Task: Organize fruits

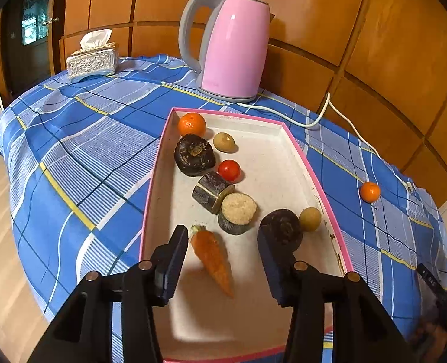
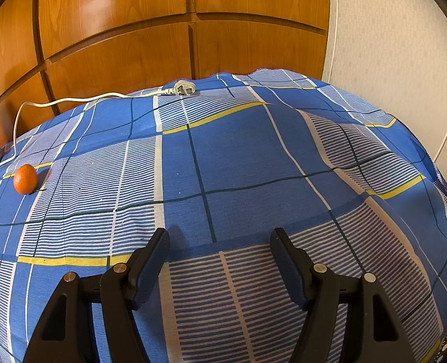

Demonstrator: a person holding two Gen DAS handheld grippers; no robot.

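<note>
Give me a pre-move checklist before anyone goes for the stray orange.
1. Left gripper empty, pads clear of carrot: ok.
2. Carrot resting in tray: ok.
3. Right gripper open, nothing between the pads: ok.
4. All fruit in tray: not ok, one orange lies on the cloth.
5. Cloth between right gripper and orange free of objects: ok.
6. Cord away from orange: ok.
</note>
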